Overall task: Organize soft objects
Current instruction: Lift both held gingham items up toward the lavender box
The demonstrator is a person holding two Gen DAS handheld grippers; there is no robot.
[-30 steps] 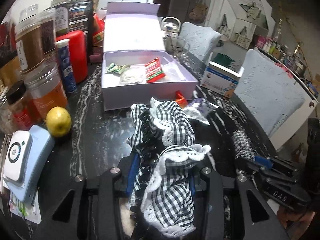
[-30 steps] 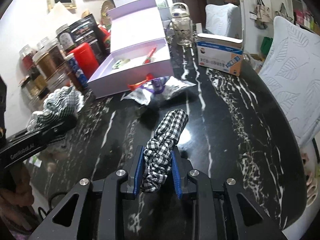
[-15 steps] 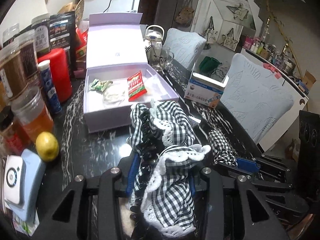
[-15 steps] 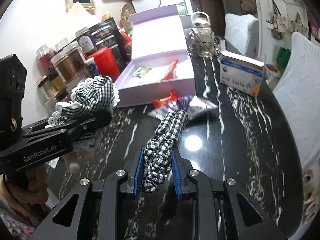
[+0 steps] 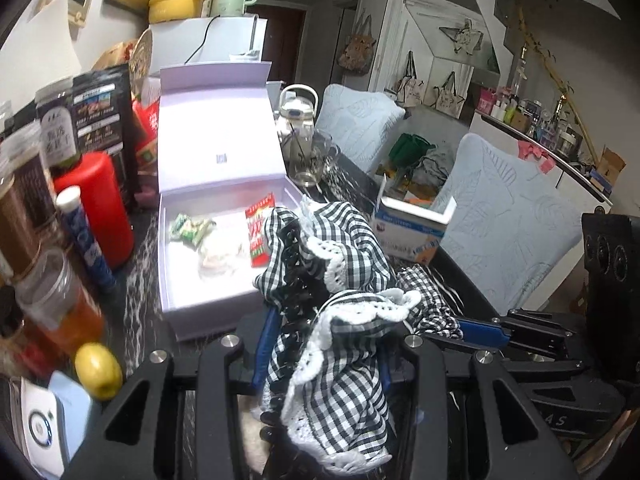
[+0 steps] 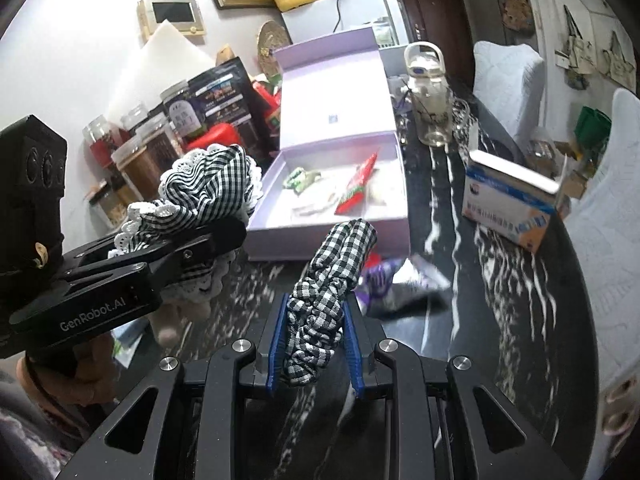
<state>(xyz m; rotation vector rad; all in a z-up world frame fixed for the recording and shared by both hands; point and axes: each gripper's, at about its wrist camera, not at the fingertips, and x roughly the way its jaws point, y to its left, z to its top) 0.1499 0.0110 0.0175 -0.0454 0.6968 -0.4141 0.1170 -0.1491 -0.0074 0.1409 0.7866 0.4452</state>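
My left gripper is shut on a black-and-white checked scrunchie with white lace trim, held above the dark marble table. It also shows in the right wrist view. My right gripper is shut on a plain checked scrunchie, seen in the left wrist view just right of the lace one. An open lilac box with snack packets inside stands just ahead of both grippers; it also shows in the right wrist view.
Jars, a red canister, a blue tube and a lemon crowd the table's left side. A blue-white carton and a glass jug stand right of the box. A purple foil packet lies before the box.
Both grippers have risen off the table and moved forward toward the lilac box, each still holding its scrunchie.
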